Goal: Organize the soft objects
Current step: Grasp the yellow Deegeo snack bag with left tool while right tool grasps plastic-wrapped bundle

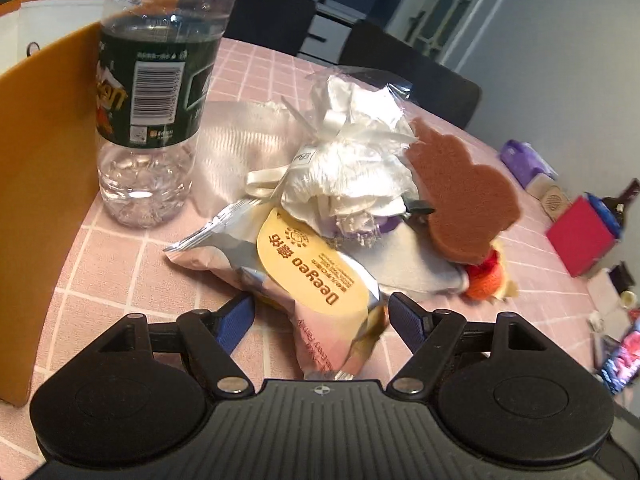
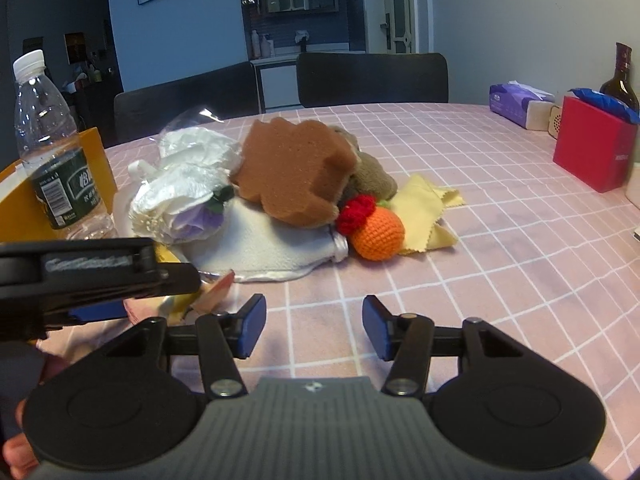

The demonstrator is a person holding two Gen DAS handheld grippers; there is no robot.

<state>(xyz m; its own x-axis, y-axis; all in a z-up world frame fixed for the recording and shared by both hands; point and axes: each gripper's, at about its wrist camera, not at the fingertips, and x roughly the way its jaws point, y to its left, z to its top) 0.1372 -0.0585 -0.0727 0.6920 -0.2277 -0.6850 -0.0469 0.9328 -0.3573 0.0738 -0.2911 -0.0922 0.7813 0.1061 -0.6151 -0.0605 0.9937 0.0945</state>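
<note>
Left claw (image 1: 320, 312) stands apart astride the Deeyeo wipes packet (image 1: 304, 280); right claw (image 2: 314, 326) is apart, empty. Sorting looks barely begun: brown sponge (image 2: 292, 172), crochet orange (image 2: 376, 232) and white cloth (image 2: 264, 248) lie heaped beside the water bottle (image 2: 52, 152).

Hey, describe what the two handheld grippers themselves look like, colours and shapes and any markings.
Both match. The left gripper and right gripper have a dark ribbed body with a small round crosshair emblem, two big matte black round discs, black link arms with silver rivets, and blue textured fingers. No cables or sleeves show.
</note>
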